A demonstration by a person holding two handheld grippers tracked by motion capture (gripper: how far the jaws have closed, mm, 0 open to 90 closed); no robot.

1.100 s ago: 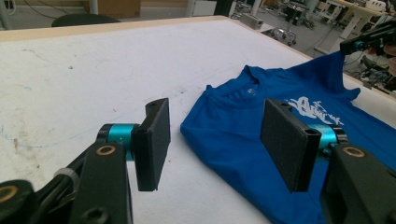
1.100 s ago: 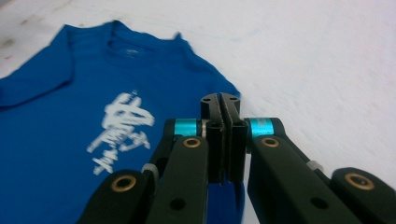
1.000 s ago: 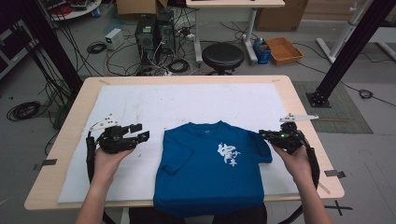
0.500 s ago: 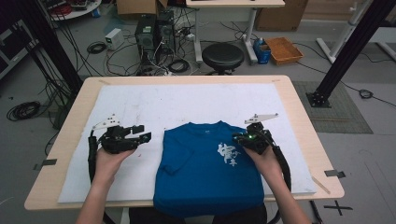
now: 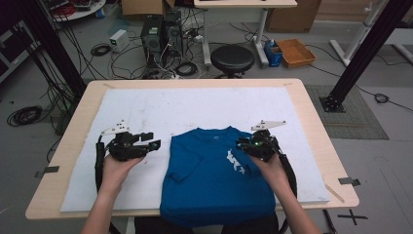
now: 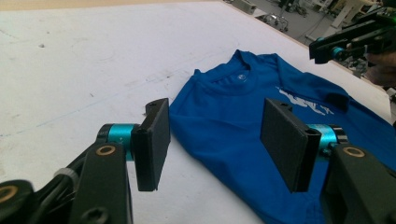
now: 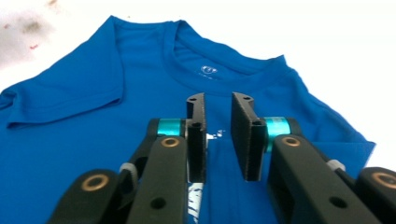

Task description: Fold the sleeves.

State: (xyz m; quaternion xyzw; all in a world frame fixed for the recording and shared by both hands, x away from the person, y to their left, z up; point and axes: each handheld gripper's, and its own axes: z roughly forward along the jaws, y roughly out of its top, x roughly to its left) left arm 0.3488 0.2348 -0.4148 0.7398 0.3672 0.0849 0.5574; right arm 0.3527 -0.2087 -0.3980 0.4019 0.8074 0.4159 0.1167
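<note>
Folding looks to be the work in hand: a blue T-shirt (image 5: pixel 214 180) lies face up on the white mat (image 5: pixel 146 112) that covers the table (image 5: pixel 311 117), collar away from the person and hem at the near edge, with the sleeve on the person's right already tucked in over the chest. The right gripper (image 5: pixel 242 145) sits above that folded side, near the white print (image 5: pixel 235 162); its jaws have just been opening and now stand a narrow gap apart with no cloth pinched between them, so I judge it has let the sleeve go. The left gripper (image 5: pixel 156 144) hovers just beside the flat sleeve on the other side, jaws wide and empty, above bare mat. The next move, as I judge it, falls to the left gripper: dropping to the sleeve's outer edge, closing on one layer of fabric only, then carrying it across toward the middle. Thin jersey may slip or bunch, so a low, flat grip matters.
</note>
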